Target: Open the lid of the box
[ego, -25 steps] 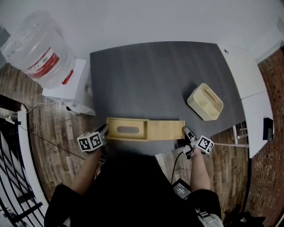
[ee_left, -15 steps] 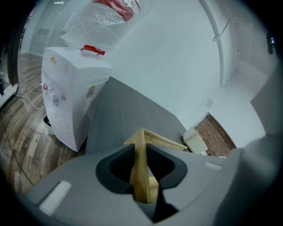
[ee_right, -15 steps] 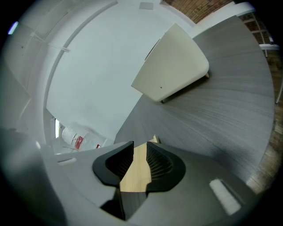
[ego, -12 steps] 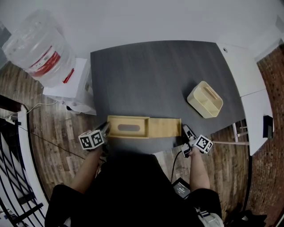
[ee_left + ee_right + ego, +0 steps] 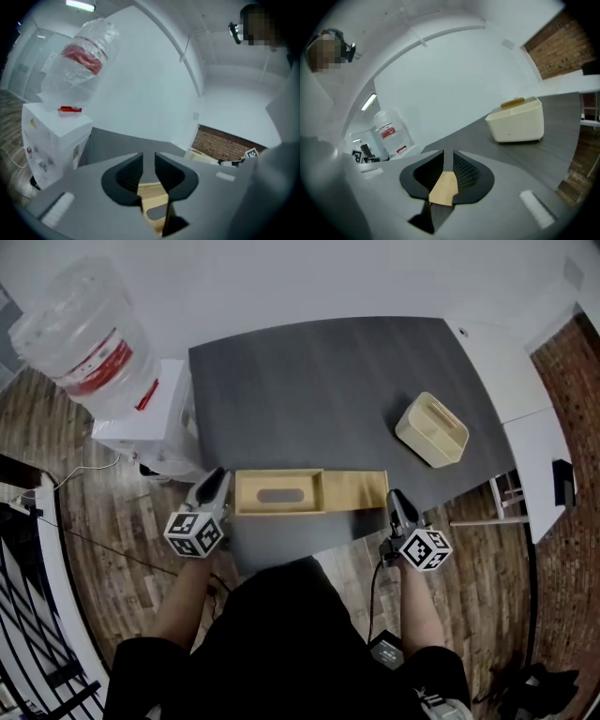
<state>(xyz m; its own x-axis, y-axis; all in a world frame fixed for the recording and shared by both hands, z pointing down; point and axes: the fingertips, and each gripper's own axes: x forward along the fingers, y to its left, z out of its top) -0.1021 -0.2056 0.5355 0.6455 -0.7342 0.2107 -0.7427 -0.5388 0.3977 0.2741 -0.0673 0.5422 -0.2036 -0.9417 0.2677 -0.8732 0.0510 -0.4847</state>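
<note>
One sliver of the box (image 5: pixel 150 194) shows between the left gripper (image 5: pixel 149 157) fingers (image 5: pixel 175 176).

Pale smooth wooden box (image 5: pixel 309 491), matt table (image 5: pixel 328 381)

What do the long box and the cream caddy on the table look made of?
The box: light wood or bamboo, matte, going by its even tan colour and flat panels. The caddy: probably moulded plastic, cream, smooth, rounded corners; its handle looks tan, possibly wood.

place: office | cues: water cooler (image 5: pixel 89 343); dark table (image 5: pixel 328 390); brick wall (image 5: pixel 225 143)
</note>
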